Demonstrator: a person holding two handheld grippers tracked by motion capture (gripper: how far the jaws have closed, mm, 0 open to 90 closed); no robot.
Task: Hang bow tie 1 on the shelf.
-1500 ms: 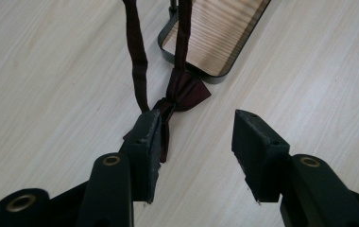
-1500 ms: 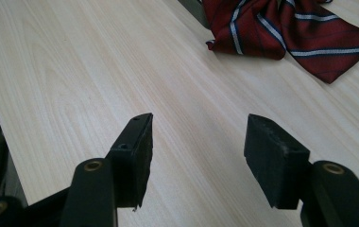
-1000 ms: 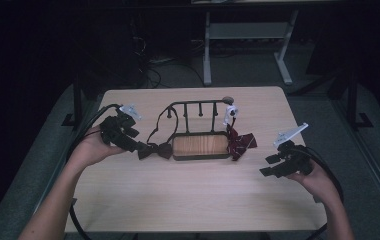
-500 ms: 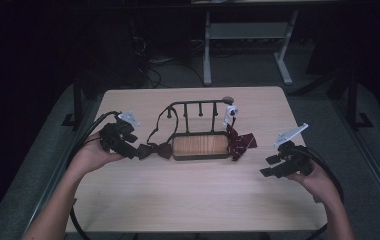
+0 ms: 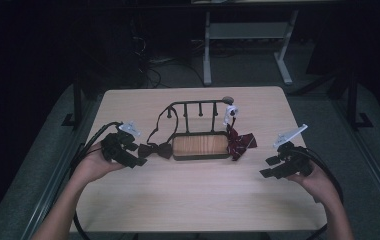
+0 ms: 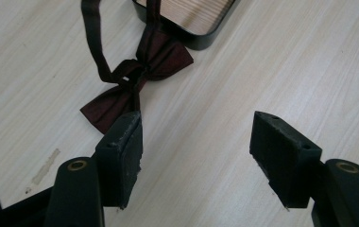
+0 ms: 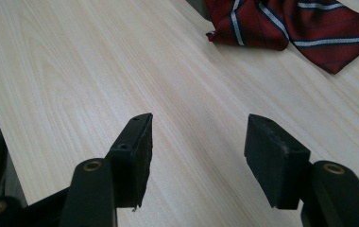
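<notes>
My left gripper (image 6: 196, 156) is released, its jaws have just been opening wider, and nothing is between them except bare wood. Just in front of its left jaw lies the dark maroon bow tie (image 6: 137, 82), flat on the table, and its neck strap (image 6: 92, 42) makes a loop that goes up to the rack. My right gripper (image 7: 196, 156) is also released and empty, and it hovers over the table near the right edge. Ahead of it, well apart, lies the red striped bow tie (image 7: 300, 26) with thin pale lines. Between the two ties stands one black metal rack (image 5: 198, 112) with a wooden base (image 5: 200, 145), and each tie lies just beside one end of this base. So I count two bow ties, one rack and two grippers. Nothing stands between my jaws and the ties. The table (image 5: 188, 200) has a light wood-grain top. The room behind it is dark, with a white table frame (image 5: 243, 35) and some cables on the floor.
</notes>
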